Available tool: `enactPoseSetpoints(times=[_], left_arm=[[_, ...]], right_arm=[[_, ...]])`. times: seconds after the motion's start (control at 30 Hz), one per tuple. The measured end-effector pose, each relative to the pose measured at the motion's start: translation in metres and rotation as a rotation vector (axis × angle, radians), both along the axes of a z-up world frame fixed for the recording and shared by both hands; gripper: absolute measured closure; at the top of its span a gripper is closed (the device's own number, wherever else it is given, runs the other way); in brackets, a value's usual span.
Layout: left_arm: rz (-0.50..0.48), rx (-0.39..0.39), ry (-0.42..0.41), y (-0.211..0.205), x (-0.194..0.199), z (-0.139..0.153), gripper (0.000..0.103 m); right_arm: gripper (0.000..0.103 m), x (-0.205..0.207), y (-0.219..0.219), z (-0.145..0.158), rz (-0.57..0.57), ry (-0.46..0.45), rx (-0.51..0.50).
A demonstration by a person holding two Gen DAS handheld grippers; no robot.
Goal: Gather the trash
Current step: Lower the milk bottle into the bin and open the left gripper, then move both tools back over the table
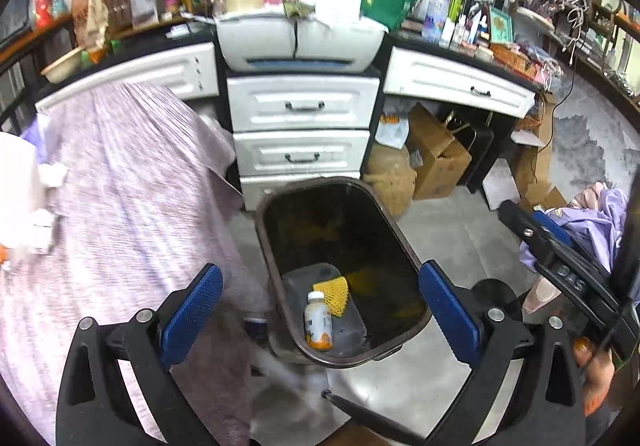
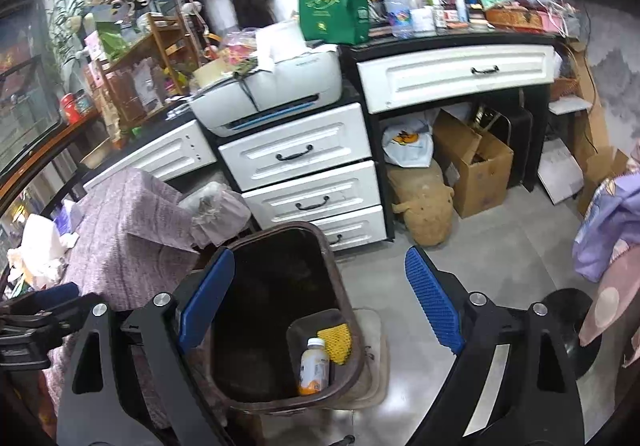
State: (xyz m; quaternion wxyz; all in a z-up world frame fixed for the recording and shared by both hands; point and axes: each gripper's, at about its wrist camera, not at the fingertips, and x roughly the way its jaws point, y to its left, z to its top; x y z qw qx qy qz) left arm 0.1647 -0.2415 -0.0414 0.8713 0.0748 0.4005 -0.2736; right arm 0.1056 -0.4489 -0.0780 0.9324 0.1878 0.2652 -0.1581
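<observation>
A dark brown trash bin [image 1: 394,242] stands on the floor below both grippers; it also shows in the right wrist view [image 2: 336,270]. Inside lie a small bottle with orange contents [image 1: 318,322] [image 2: 314,366], a yellow foam net [image 1: 334,296] [image 2: 336,342] and a clear plastic tray [image 1: 348,326]. My left gripper [image 1: 320,310] is open and empty above the bin. My right gripper [image 2: 320,306] is open and empty above the bin. The right gripper's body [image 1: 560,266] shows at the right of the left wrist view.
A table under a purple-grey cloth [image 1: 120,185] [image 2: 128,221] stands left of the bin, with white crumpled paper [image 2: 40,250] at its far end. White drawers [image 1: 300,125] [image 2: 304,173], a printer [image 2: 276,89] and cardboard boxes [image 2: 476,161] stand behind. A black round base [image 2: 568,330] sits right.
</observation>
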Motion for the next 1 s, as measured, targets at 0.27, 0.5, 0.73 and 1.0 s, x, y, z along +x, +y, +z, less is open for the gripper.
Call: enactPoseSetpoints(times=[0.27, 0.5, 0.73, 1.0], left_arm=[[0.045, -0.002, -0.052, 0.048, -0.015, 0.021, 0.006], [0.151, 0.012, -0.08, 0.114, -0.025, 0.021, 0.006], [0.321, 0.065, -0.118, 0.202, -0.027, 0.018, 0.006], [0.513, 0.069, -0.138, 0.298, -0.027, 0.024, 0.006]], right_arm=[[0.016, 0.018, 0.049, 0.023, 0.135, -0.02, -0.042], [0.016, 0.038, 0.107, 0.041, 0.305, -0.023, -0.082], [0.016, 0.064, 0.171, 0.051, 0.514, 0.012, -0.08], [0.016, 0.086, 0.238, 0.057, 0.684, 0.045, -0.09]])
